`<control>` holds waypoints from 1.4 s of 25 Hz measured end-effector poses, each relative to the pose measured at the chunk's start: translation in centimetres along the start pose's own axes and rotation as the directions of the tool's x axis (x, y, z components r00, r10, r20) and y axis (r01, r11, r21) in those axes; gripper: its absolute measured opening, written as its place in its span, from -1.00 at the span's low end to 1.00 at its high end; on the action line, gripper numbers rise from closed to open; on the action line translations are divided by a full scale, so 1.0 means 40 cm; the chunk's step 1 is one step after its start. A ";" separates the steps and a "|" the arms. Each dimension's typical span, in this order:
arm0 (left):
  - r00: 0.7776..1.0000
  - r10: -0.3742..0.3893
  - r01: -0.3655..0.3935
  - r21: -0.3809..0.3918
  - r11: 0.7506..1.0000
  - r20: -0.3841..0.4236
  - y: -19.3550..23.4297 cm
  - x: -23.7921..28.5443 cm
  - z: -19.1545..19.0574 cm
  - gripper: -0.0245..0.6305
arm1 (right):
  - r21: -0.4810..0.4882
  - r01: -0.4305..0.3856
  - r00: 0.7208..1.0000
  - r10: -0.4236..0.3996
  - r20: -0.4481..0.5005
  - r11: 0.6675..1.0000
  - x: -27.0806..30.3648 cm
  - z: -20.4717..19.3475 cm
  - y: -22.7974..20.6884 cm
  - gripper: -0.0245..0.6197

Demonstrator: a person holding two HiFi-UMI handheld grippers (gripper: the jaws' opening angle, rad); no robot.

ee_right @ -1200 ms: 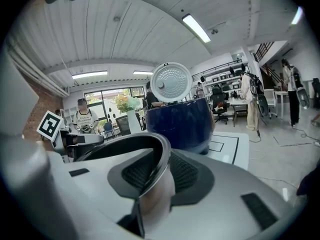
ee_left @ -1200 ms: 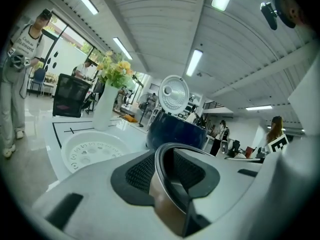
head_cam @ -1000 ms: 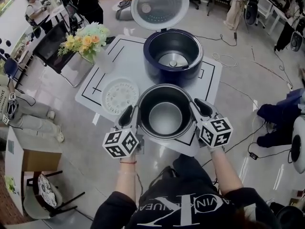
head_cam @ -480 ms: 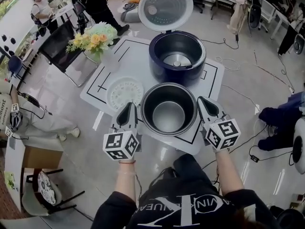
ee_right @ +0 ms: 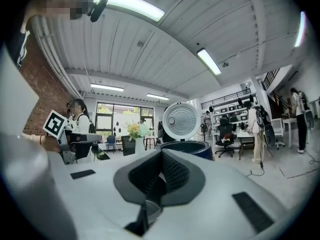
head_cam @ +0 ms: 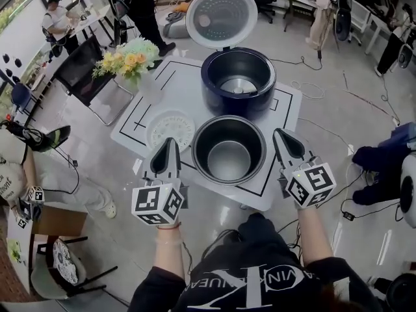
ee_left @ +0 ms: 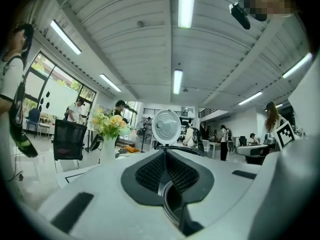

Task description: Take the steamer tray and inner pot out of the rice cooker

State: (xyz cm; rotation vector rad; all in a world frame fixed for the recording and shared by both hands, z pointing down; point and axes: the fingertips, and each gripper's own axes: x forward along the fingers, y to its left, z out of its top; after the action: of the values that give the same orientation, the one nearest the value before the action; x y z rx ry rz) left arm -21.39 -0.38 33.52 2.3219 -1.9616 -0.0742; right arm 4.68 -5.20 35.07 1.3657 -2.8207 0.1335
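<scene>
White worktop [head_cam: 283, 119] w/ black guide lines, seen from above. Dark blue rice cooker [head_cam: 209, 90] sits at the far side, its round lid [head_cam: 221, 17] tipped up & open, bare heating plate showing inside. Metal inner pot [head_cam: 208, 142] stands upright on the worktop on the near side of the cooker, nothing in it. White perforated steamer tray [head_cam: 166, 125] lies flat on the worktop just left of the pot. Vase of yellow flowers [head_cam: 129, 56] stands at the far left corner. Left tongs [head_cam: 170, 143] hover just left of the pot, by the tray's near edge, clear of the pot; they have just been closing & are now shut w/ nothing between them. Right tongs [head_cam: 279, 135] hover just right of the pot, apart from it, also closed & empty. Both point level, away from the person.
</scene>
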 end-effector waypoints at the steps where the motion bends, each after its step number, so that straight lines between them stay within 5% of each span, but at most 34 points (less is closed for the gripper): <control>1: 1.000 0.002 -0.002 0.001 1.000 0.008 -0.001 -0.006 0.011 -0.87 | -0.001 0.000 1.000 0.000 0.010 1.000 -0.006 0.012 0.001 -0.93; 10: 0.998 0.016 -0.014 -0.025 1.000 0.058 -0.011 -0.037 0.052 -0.88 | -0.002 -0.002 0.998 0.002 0.067 1.000 -0.047 0.068 -0.003 -0.93; 35: 1.000 0.009 -0.007 -0.066 0.998 0.027 -0.028 -0.060 0.024 -0.88 | 0.010 -0.009 0.999 0.008 0.049 1.000 -0.085 0.055 0.013 -0.93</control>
State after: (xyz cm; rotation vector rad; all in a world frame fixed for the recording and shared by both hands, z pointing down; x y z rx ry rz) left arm -20.78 2.11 32.40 2.2835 -1.9496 -0.1676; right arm 6.47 -2.39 32.71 1.3778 -2.8701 0.1158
